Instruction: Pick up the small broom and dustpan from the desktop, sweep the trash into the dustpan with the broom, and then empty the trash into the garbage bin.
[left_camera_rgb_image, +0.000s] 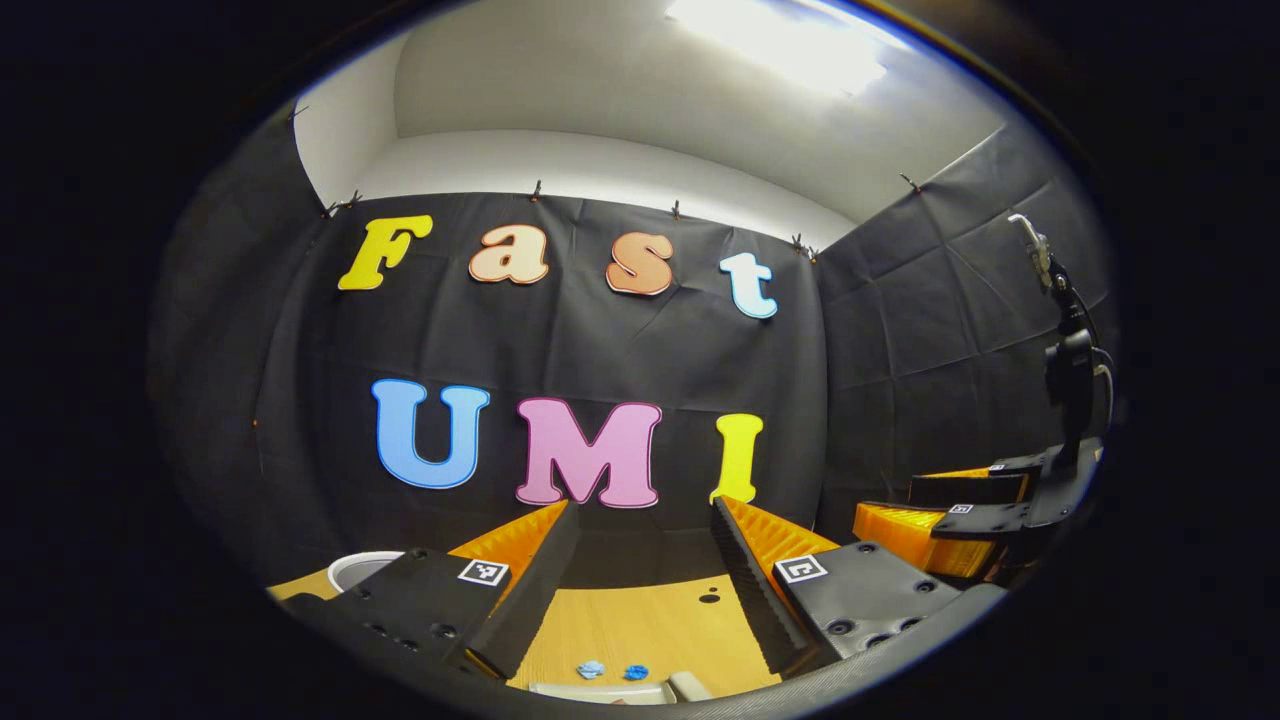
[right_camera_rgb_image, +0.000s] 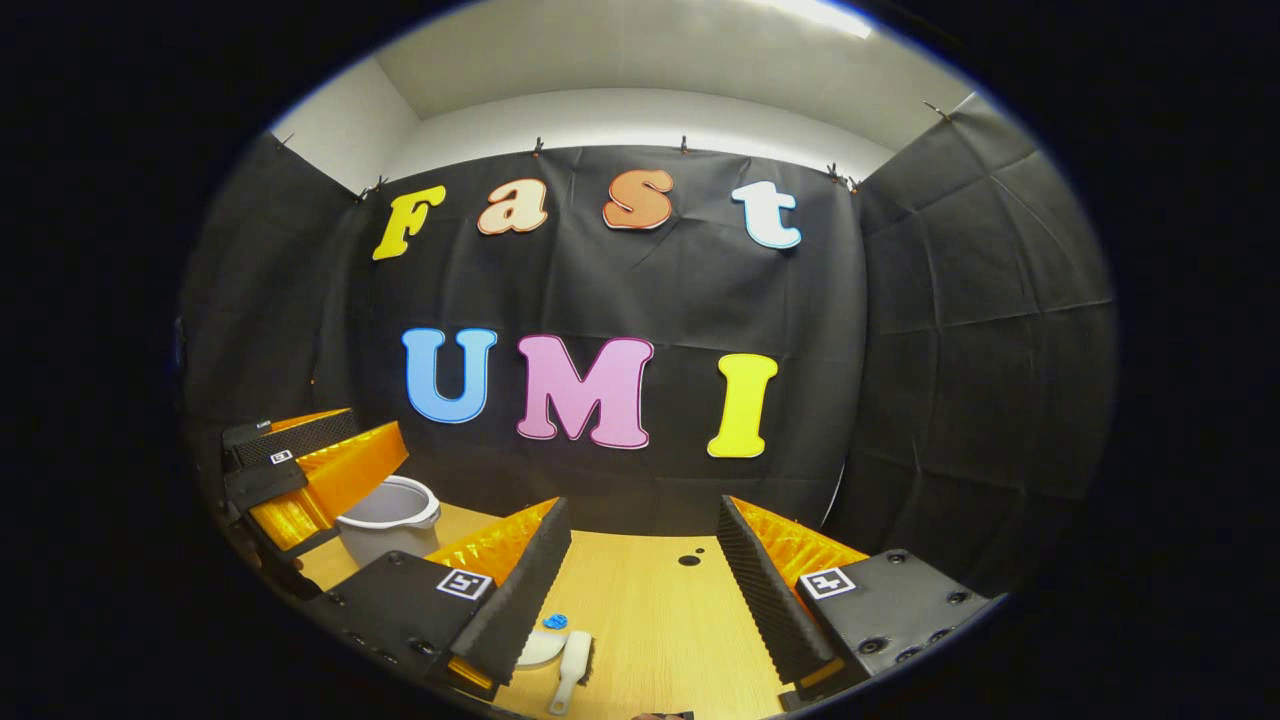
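My left gripper (left_camera_rgb_image: 644, 515) hangs open over the wooden desktop (left_camera_rgb_image: 640, 620) with nothing between its fingers. Two blue scraps of trash (left_camera_rgb_image: 590, 669) lie low between them, just beyond a white dustpan edge (left_camera_rgb_image: 600, 691). My right gripper (right_camera_rgb_image: 642, 510) is also open and holds nothing. Below its left finger lie the small white broom (right_camera_rgb_image: 572, 668), the white dustpan (right_camera_rgb_image: 538, 650) and a blue scrap (right_camera_rgb_image: 556, 621). The white garbage bin (right_camera_rgb_image: 390, 515) stands at the desk's back left, beside the left gripper (right_camera_rgb_image: 300, 470). The right gripper (left_camera_rgb_image: 950, 515) appears at the far right of the left gripper view.
The bin's rim (left_camera_rgb_image: 358, 568) peeks out behind my left gripper's left finger. A small dark hole (right_camera_rgb_image: 689, 560) marks the desktop near the back. The black cloth wall closes off the rear and both sides. A black mount (left_camera_rgb_image: 1065, 350) rises above the right gripper.
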